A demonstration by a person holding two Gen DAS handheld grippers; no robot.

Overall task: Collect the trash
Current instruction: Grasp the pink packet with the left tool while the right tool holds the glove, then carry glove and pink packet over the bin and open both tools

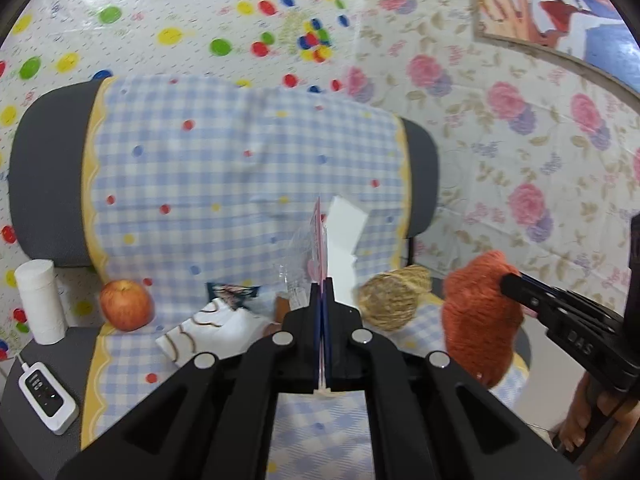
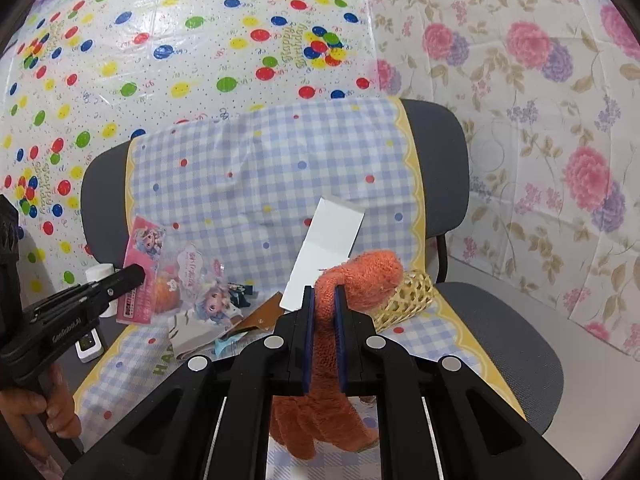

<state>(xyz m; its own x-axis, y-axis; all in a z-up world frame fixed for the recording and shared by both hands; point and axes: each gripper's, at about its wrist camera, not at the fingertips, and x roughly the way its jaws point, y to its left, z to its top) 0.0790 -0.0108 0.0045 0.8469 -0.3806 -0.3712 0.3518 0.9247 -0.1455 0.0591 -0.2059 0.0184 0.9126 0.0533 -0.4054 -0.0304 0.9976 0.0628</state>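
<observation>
Left wrist view: my left gripper (image 1: pixel 321 280) clamped tight on clear plastic wrapper (image 1: pixel 310 248), seen edge-on, long axis running straight up from jaws, lifted clear of checked cloth (image 1: pixel 200 168). My right gripper (image 1: pixel 505 282) at far right, biting orange knitted sock (image 1: pixel 476 320).

Right wrist view: right gripper (image 2: pixel 323 292) nearly closed, sock (image 2: pixel 360 272) squeezed between pads. Here wrapper (image 2: pixel 180 276) shows flat printed face, hidden edge-on before. Paper scraps (image 2: pixel 228 336) left on seat, nearer left hand.

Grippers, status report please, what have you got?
Left gripper shut on pink wrapper. Right gripper shut on orange knit cloth. Nothing in the way.
</observation>
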